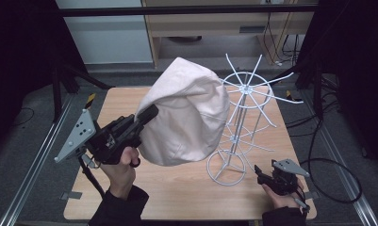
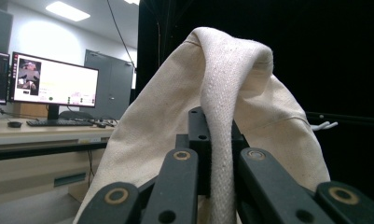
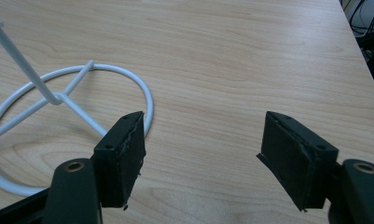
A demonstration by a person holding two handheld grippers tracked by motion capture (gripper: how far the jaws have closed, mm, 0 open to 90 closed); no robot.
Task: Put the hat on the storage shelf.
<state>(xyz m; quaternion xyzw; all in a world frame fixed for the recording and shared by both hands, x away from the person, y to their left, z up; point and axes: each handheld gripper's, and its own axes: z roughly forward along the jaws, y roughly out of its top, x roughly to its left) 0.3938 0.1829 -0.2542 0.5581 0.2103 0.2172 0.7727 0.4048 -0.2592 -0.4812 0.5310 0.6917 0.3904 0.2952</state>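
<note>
**Cloth bag aloft, rack beside it**

Left gripper (image 1: 149, 113) clamps a fold of the cream canvas cloth bag (image 1: 186, 113), held above the light wooden table (image 1: 177, 188). White wire rack (image 1: 243, 122) stands just right of it. Right gripper (image 1: 262, 173), jaws wide, empty, rests near the rack's ring base (image 3: 142, 93).

cloth bag (image 1: 186, 117) left of wire rack (image 1: 243, 122), on table (image 1: 177, 193)

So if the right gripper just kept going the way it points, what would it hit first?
Probably the bare table. The right gripper, jaws open, angles down at the wood, with the white wire rack base ring off to one side. Depth is hard to judge.
</note>
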